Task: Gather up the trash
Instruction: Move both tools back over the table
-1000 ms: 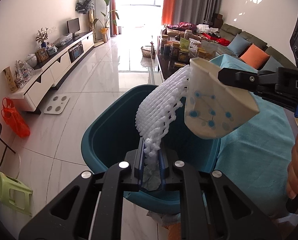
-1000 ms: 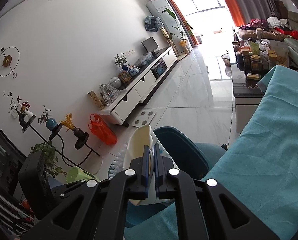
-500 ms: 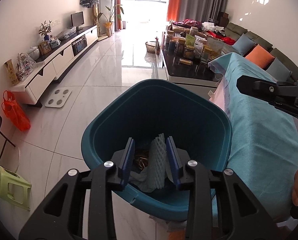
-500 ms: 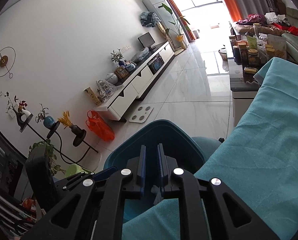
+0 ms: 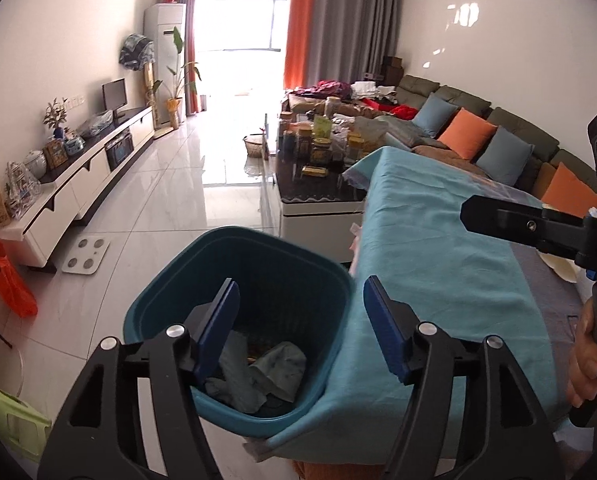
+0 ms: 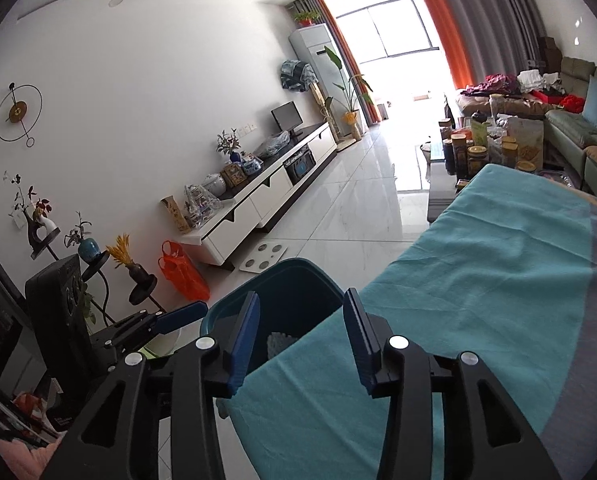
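Left gripper (image 5: 300, 326): jaws opening, nothing between them, poised above the near rim of the teal bin (image 5: 178, 276). Right gripper (image 6: 300, 338): jaws also opening, empty, over the edge where the turquoise cloth (image 6: 478, 280) on the table meets the bin.

Inside the bin: crumpled grey-green scraps (image 5: 258, 368) on the bottom; the right wrist view shows a white foam net (image 6: 278, 343) lying in there too.

Judgement: drop step looks complete for both hands. To finish cleanly, let the jaws spread fully before moving off, lift clear of the rim, avoid snagging the cloth hem.

Farther along the cloth, behind the right gripper (image 5: 538, 226), a pale flat item (image 5: 560, 268), possibly more trash; cannot tell.

Beyond: cluttered coffee table (image 5: 318, 196), sofa.
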Demonstrator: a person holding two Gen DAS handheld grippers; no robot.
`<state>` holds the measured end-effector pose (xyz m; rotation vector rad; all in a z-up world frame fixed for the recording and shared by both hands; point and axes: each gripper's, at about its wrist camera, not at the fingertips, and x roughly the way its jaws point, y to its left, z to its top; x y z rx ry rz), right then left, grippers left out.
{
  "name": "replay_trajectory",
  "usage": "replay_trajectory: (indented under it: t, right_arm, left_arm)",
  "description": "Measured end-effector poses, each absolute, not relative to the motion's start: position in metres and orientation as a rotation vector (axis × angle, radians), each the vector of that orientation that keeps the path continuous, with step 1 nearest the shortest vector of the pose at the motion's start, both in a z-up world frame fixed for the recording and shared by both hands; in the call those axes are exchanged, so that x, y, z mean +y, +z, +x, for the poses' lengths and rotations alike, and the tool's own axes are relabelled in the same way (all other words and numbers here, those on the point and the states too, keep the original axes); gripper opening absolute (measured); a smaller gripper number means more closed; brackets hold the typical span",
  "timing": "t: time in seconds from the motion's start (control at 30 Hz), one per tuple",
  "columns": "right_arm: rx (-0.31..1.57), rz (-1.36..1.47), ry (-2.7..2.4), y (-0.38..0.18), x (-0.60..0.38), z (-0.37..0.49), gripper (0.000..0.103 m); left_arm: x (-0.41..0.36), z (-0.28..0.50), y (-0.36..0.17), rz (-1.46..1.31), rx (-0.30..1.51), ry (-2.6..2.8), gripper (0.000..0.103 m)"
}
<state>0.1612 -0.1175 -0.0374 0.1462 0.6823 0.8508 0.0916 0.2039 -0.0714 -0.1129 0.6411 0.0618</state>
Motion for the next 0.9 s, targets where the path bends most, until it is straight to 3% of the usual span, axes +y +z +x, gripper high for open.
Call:
replay_trajectory:
  t: [0.33,0.9]
  right_arm:
    - [0.596,0.189,0.646,-0.026,-0.221,0.139,0.044]
    - [0.618,0.321,0.234,-0.066,-0.383,0.104,0.044]
  left_arm:
    - [0.116,0.105,-0.058,-0.066,0.609,-0.159,0.064]
    - [-0.056,0.122,-0.066,0.117,0.623,-0.512,0.064]
